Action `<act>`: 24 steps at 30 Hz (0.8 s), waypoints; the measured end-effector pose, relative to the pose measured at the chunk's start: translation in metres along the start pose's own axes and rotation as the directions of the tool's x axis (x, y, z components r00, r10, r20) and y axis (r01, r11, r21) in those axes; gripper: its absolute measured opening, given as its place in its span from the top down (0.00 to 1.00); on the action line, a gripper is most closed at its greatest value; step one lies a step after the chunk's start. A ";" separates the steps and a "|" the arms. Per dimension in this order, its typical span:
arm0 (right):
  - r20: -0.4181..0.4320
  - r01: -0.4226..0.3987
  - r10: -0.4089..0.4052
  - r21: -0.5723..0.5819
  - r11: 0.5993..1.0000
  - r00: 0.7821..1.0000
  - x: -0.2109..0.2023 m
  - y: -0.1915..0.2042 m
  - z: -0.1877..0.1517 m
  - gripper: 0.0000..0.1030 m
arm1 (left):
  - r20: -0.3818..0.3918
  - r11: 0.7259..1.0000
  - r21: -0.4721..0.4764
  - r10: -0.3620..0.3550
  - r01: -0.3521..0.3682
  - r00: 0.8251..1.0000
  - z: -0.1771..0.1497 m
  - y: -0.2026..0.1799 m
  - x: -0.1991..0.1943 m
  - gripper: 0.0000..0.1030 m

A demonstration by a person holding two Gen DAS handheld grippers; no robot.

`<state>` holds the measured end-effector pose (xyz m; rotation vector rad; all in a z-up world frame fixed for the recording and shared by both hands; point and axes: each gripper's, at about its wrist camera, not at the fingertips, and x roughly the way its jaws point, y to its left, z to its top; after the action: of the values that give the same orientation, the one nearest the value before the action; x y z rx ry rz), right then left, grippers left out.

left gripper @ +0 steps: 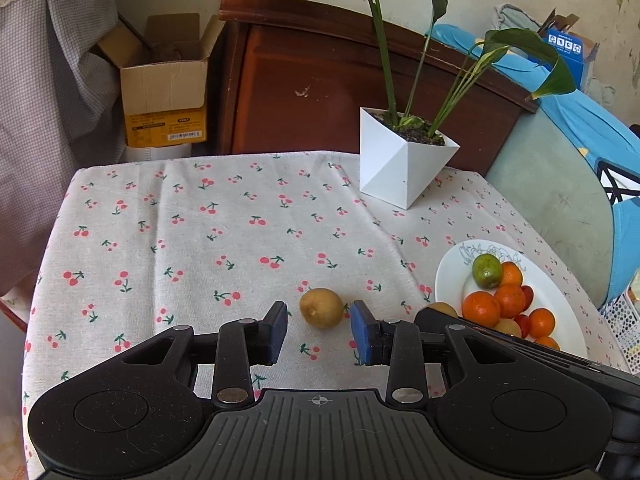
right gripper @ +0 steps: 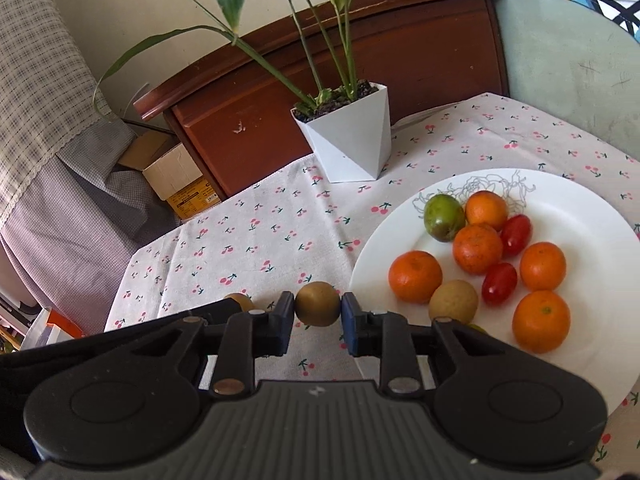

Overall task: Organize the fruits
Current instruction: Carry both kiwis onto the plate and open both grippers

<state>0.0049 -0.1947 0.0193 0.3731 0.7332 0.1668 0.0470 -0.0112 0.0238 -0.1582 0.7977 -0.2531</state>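
Note:
A white plate [right gripper: 580,216] on the cherry-print cloth holds several oranges, a green fruit [right gripper: 443,217], two red cherry tomatoes and a brown kiwi [right gripper: 454,302]; the plate also shows in the left wrist view [left gripper: 556,292]. My right gripper [right gripper: 318,312] is shut on a brown kiwi [right gripper: 318,304], just left of the plate's rim. My left gripper [left gripper: 319,330] is open, its blue pads on either side of another brown kiwi [left gripper: 322,307] that lies on the cloth. That kiwi peeks out behind the left gripper's body in the right wrist view [right gripper: 240,301].
A white angular pot [left gripper: 400,168] with a tall green plant stands at the table's back. A dark wooden headboard [left gripper: 312,80] and a cardboard box [left gripper: 164,92] lie behind the table. A blue and grey cushion [left gripper: 560,184] is to the right.

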 end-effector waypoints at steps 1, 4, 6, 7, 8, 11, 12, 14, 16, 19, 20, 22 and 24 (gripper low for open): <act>0.003 -0.005 0.005 0.004 1.000 1.000 -0.002 -0.001 0.001 0.76 | -0.002 1.000 0.006 0.002 -0.002 1.000 0.000 -0.002 0.002 0.68; 0.008 -0.012 0.012 0.019 1.000 1.000 -0.007 -0.004 0.002 0.76 | 0.002 1.000 0.020 0.025 -0.025 1.000 -0.002 -0.005 0.009 0.68; 0.010 -0.006 0.006 0.019 1.000 1.000 -0.010 -0.006 0.002 0.76 | 0.002 0.999 0.021 0.037 -0.037 0.999 -0.003 -0.005 0.015 0.68; 0.012 -0.002 0.002 0.020 1.000 1.000 -0.011 -0.006 0.002 0.75 | 0.002 0.999 0.019 0.045 -0.045 0.999 -0.004 -0.005 0.017 0.68; 0.013 0.001 -0.002 0.023 1.000 1.000 -0.012 -0.007 0.002 0.75 | 0.006 0.999 0.016 0.047 -0.047 0.999 -0.005 -0.004 0.019 0.68; 0.010 0.002 -0.003 0.033 0.999 1.000 -0.014 -0.008 0.002 0.75 | 0.023 0.998 0.023 0.053 -0.054 0.998 -0.006 -0.006 0.021 0.68; 0.008 0.004 -0.004 0.034 0.999 1.000 -0.014 -0.008 0.002 0.75 | 0.027 0.998 0.032 0.055 -0.056 0.998 -0.006 -0.008 0.022 0.68; 0.003 0.011 -0.011 0.030 0.999 1.000 -0.014 -0.008 0.002 0.75 | 0.032 0.998 0.041 0.056 -0.057 0.998 -0.007 -0.010 0.023 0.68; -0.005 0.022 -0.022 0.027 0.999 1.000 -0.015 -0.007 0.002 0.75 | 0.035 0.998 0.042 0.054 -0.056 0.998 -0.007 -0.012 0.024 0.73; -0.015 0.032 -0.032 0.032 0.999 0.999 -0.020 -0.008 0.006 0.75 | 0.031 0.999 0.037 0.030 -0.031 0.999 -0.008 -0.013 0.022 0.76; -0.015 0.037 -0.036 0.032 0.999 0.999 -0.023 -0.009 0.009 0.75 | 0.031 0.999 0.039 0.027 -0.028 0.999 -0.008 -0.014 0.021 0.76; -0.014 0.043 -0.043 0.033 0.999 0.999 -0.030 -0.013 0.016 0.75 | 0.034 0.999 0.046 0.011 -0.013 0.999 -0.008 -0.018 0.017 0.76; -0.011 0.048 -0.048 0.025 0.999 0.999 -0.041 -0.019 0.025 0.75 | 0.047 0.998 0.053 -0.016 0.014 0.999 -0.005 -0.024 0.010 0.76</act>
<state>-0.0074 -0.2305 0.0546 0.3789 0.7546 0.1139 0.0461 -0.0374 0.0193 -0.1201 0.7420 -0.2834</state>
